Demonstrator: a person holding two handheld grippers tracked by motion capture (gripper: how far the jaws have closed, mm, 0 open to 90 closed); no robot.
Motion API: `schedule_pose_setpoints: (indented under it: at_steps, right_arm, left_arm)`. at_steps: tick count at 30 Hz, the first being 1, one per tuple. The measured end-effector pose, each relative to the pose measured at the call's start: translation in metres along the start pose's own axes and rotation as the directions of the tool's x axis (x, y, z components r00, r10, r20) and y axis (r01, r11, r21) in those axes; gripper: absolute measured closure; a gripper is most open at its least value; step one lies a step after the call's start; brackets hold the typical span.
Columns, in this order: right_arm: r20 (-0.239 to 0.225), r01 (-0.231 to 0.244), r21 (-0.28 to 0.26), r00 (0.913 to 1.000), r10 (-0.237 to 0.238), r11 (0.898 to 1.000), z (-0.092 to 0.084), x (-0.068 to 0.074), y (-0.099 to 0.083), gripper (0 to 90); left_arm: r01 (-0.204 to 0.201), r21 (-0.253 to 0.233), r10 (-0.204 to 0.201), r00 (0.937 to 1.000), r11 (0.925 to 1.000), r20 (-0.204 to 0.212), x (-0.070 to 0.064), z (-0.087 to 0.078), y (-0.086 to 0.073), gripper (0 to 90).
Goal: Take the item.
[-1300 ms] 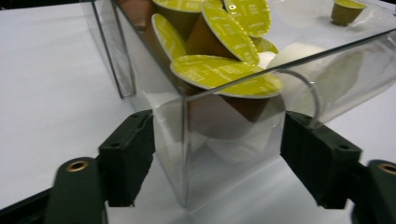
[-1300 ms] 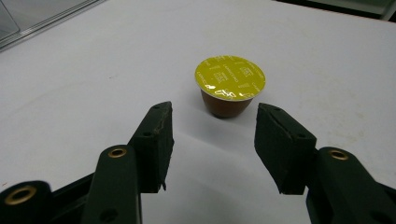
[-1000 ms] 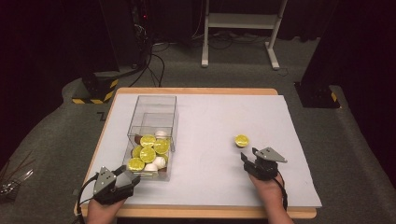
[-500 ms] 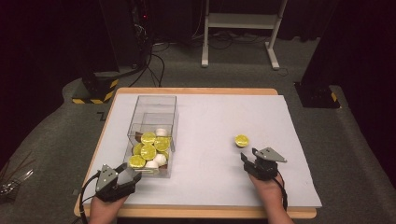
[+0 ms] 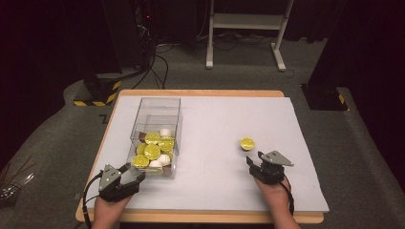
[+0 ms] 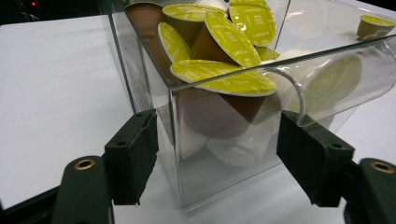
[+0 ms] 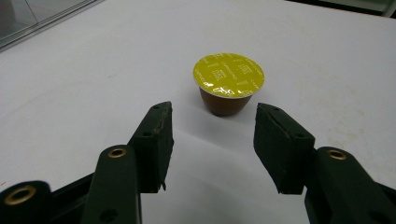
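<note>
Straight ahead of the right tool (image 7: 212, 140), spread and empty, just past its tips: loose coffee capsule (image 7: 228, 81), upright on the table (image 5: 215, 191), well right of the clear box (image 5: 143, 114), nearer this hand than the left tool (image 5: 133, 172), spread around the box's near corner.

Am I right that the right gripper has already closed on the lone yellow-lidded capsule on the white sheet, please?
Not quite: the right gripper is open and short of the capsule, which stands apart, untouched, on the white sheet. The right gripper view shows this.
</note>
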State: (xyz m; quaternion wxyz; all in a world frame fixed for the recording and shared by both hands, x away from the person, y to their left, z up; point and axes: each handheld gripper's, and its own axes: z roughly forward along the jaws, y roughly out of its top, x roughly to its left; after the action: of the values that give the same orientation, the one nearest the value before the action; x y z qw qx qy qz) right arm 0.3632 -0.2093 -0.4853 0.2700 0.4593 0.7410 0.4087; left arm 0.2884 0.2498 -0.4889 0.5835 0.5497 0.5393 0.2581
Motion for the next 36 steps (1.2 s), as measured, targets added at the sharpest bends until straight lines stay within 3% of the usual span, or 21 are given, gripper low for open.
schedule_pose_setpoints:
  at_steps: [22,36]
  right_arm:
    - [0.002,-0.003,-0.002,1.0000,0.003,1.000,0.000,0.000,0.000,47.3]
    - [0.002,-0.001,-0.006,1.0000,0.001,1.000,0.000,-0.002,0.000,47.3]
  left_arm:
    - [-0.009,-0.002,0.009,0.9996,1.0000,-0.025,-0.003,0.007,0.001,29.5]
    - [0.008,-0.012,-0.008,0.9990,0.9999,-0.043,0.001,0.024,0.006,29.5]
